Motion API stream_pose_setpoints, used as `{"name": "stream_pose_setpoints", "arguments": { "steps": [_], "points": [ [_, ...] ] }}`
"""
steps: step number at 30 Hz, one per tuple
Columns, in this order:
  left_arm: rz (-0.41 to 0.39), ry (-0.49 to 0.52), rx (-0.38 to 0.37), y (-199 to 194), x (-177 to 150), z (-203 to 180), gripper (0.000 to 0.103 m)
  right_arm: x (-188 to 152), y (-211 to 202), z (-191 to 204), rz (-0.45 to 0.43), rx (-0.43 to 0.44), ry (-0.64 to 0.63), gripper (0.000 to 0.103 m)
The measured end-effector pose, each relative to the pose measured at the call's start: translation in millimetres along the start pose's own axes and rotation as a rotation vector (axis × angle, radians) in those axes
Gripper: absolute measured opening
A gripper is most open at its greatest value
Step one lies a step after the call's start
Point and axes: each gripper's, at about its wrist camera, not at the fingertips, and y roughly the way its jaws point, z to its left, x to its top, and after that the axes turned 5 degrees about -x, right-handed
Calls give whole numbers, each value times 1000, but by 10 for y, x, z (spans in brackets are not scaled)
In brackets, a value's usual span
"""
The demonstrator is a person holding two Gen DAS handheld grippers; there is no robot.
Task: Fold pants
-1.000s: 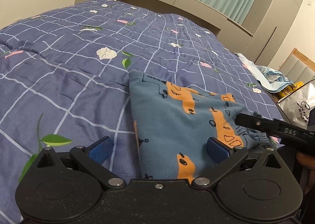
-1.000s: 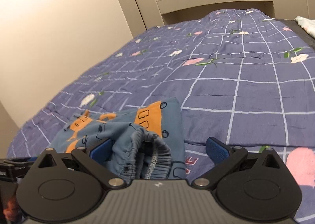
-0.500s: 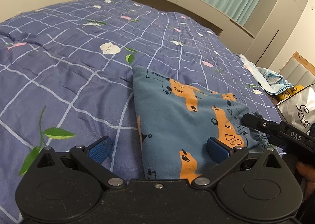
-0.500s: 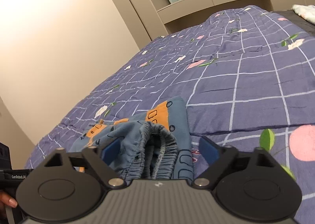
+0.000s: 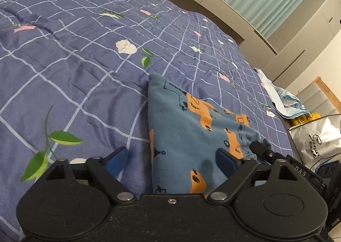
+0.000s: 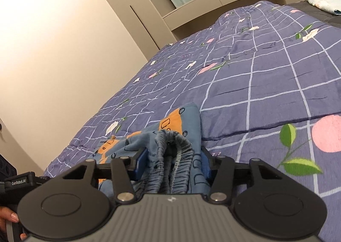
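**Both tongs closing at the near edge of the pants**

Left wrist view: your left gripper sits low over the quilt, its jaws still wide but closing. The left blue pad rests over bare quilt; the right pad lies on the pants, so the garment's left edge runs between the two, and neither pad is pressing cloth yet. The pants are soft blue knit printed with orange vehicles outlined in black, folded into a flat wedge whose far corner points up the bed. The quilt is smooth, faintly shiny purple cloth with a white grid, scattered flowers and green leaves, puckered into shallow creases. At the right, the black finger of your right gripper reaches into the gathered waistband. Beyond the bed edge stand a crinkled silver bag and a heap of pale blue cloth.

Right wrist view: your right gripper is closing around the elastic waistband, a ruched, ribbed ridge standing up between the blue pads (both pads look to be against the bunched fabric). The rest of the pants spreads flat beyond it on the quilt. Your left hand shows at the lower left corner, gripping a black handle.
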Motion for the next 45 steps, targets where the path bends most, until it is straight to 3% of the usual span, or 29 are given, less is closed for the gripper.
{"name": "stream_pose_setpoints", "arguments": {
  "steps": [3, 5, 7, 11, 12, 22, 29, 37, 45],
  "points": [
    [5, 0, -13, -6, 21, -8, 71, -8, -13, 8, -7, -2, 12, 50],
    [21, -7, -33, 10, 27, -22, 53, -22, -28, 14, -12, -4, 24, 46],
    [22, -1, -22, 13, 19, -46, 48, -50, -49, 37, -20, -11, 42, 43],
    [7, 51, -3, -6, 47, -111, 21, -146, -125, 150, -53, -41, 55, 34],
    [9, 62, -7, -12, 79, -122, 19, -160, -153, 199, -66, -51, 49, 33],
    [-11, 205, -56, -47, 443, -271, 16, -169, -320, 517, -132, -88, 78, 26],
    [-92, 302, -24, -101, 938, -224, 15, -10, -93, 829, -138, -48, 39, 26],
    [-127, 278, 62, -33, 1358, 197, 15, 217, 553, 1166, -87, -15, -1, 26],
    [-86, 217, 97, 144, 1340, 553, 16, 214, 960, 1192, -9, -75, -1, 26]
  ]
}}
